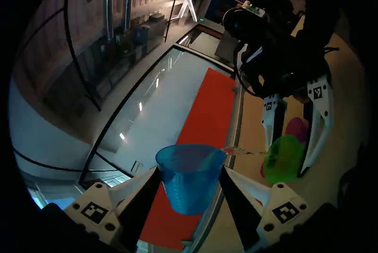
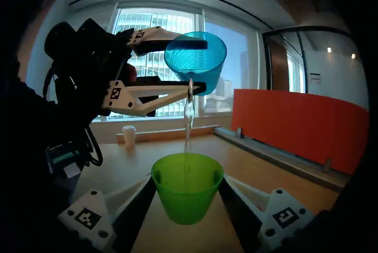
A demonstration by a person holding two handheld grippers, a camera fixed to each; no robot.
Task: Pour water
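Observation:
My left gripper (image 1: 189, 182) is shut on a translucent blue cup (image 1: 190, 177), tipped over on its side. A thin stream of water (image 2: 188, 120) runs from the blue cup (image 2: 194, 61) down into a green cup (image 2: 187, 191) below it. Both fingers of my right gripper (image 2: 187, 196) press on this green cup, which stands upright above the wooden table (image 2: 245, 168). In the left gripper view the green cup (image 1: 283, 158) sits between the right gripper's white fingers (image 1: 317, 130), with water (image 1: 243, 151) arcing toward it. The left gripper (image 2: 189, 71) hangs above, in the right gripper view.
An orange partition panel (image 2: 302, 120) runs along the table's right side. A white paper cup (image 2: 128, 135) stands on the far ledge by the windows (image 2: 156, 30). A pink object (image 1: 297, 127) lies behind the green cup. A person's dark sleeve (image 2: 28, 120) is at left.

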